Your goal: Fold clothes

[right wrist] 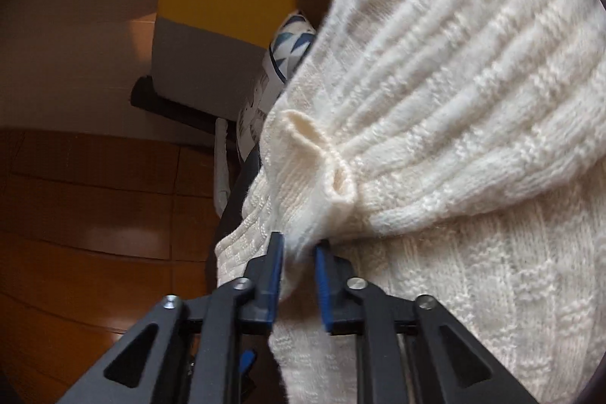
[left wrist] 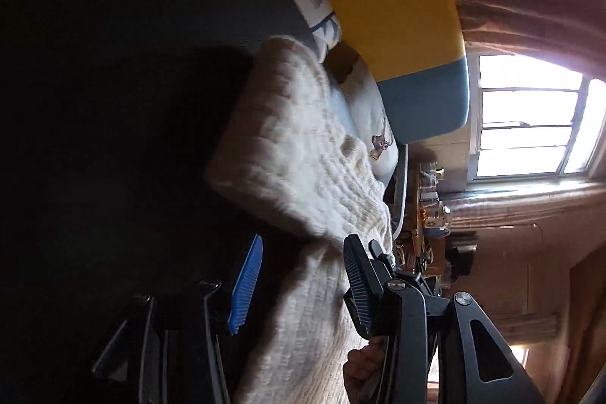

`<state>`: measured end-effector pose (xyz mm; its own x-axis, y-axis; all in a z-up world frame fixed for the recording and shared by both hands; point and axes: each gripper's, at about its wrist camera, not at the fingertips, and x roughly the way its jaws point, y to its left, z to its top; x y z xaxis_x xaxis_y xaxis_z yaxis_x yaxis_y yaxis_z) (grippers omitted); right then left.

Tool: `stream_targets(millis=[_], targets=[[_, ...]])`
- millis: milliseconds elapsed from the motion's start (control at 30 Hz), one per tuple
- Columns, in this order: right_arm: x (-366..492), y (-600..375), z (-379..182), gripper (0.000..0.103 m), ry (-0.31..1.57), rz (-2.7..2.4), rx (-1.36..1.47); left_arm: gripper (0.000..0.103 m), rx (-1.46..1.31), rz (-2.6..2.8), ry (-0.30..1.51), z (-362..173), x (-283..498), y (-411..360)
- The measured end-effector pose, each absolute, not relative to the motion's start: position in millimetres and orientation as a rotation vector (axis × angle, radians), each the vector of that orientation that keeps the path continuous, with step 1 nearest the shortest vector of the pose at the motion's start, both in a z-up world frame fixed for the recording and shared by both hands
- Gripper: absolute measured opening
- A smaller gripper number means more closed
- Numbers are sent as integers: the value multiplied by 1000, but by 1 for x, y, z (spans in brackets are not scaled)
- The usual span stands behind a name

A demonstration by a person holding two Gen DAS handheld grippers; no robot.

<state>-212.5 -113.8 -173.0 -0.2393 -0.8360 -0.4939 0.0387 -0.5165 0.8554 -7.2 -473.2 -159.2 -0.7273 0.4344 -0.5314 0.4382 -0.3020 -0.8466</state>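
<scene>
The surface under the cream ribbed knit sweater [left wrist: 303, 154] is lost in black shadow in the left wrist view — its material cannot be told. The sweater runs past the right wrist picture's edge. Small clutter on a wooden shelf [left wrist: 428, 214] beside the window is too small to name.

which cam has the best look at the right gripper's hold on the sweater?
Right wrist. The right gripper is shut on a bunched fold of the cream sweater, sharp and well lit. The left wrist view shows the sweater dimmer and blurred, between the open left gripper's fingers; the right gripper isn't visible there.
</scene>
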Motion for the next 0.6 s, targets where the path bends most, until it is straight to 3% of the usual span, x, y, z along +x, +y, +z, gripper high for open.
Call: stream_targets(millis=[200, 367, 600], targets=[[-218, -130, -162, 6, -883, -1930, 1394, 45, 1163, -2248, 1892, -168, 4, -475], [-217, -159, -105, 4, -505, -2042, 1292, 45, 1152, -2243, 1944, -172, 9, -467], [-218, -164, -29, 4, -268, -2107, 1169, 46, 1004, -2063, 2231, -186, 11, -460]])
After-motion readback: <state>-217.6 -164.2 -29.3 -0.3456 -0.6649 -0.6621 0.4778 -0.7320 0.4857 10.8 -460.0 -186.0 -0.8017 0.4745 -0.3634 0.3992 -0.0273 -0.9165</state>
